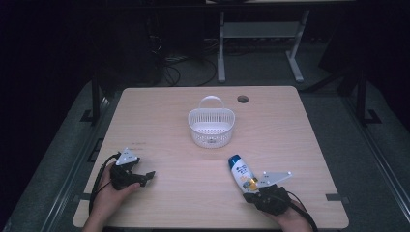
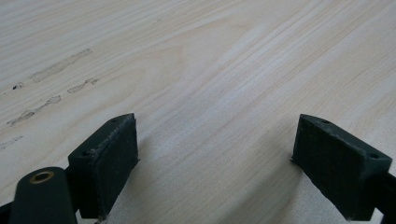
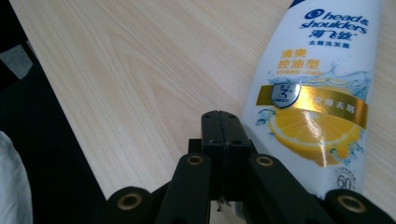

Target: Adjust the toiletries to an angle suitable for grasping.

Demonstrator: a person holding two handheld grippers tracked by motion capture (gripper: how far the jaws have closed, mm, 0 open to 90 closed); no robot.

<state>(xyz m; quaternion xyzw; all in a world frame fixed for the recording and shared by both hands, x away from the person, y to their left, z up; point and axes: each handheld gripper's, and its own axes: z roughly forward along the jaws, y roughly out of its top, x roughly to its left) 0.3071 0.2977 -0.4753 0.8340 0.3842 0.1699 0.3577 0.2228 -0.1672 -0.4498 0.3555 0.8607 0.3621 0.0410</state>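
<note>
- Shampoo bottle [image 1: 241, 173] lying flat on the tabletop [image 1: 169, 111], near the front right part, blue cap pointing away toward the basket, base end toward the right gripper.
- White body, lemon-slice picture and gold band on the label [image 3: 312, 100] — seen close in the right gripper view, just right of the closed jaws.
- Right gripper [image 1: 254, 195] held low at the front right edge of the tabletop, just beside the bottle's base; jaws pressed together with nothing between them, bottle alongside rather than clamped.
- Whether the jaw side actually touches the bottle — cannot tell.
- Left gripper [image 1: 150, 175] resting at the front left of the tabletop, well apart from the bottle; jaws spread wide over bare wood, nothing held.
- Faint scuff marks [image 2: 56, 70] on the wood ahead of the left gripper's jaws.
- White perforated basket [image 1: 211, 126] with a loop handle standing upright near the middle of the tabletop, beyond the bottle and apart from it.
- Round cable hole [image 1: 242, 99] near the far edge, right of the basket handle.
</note>
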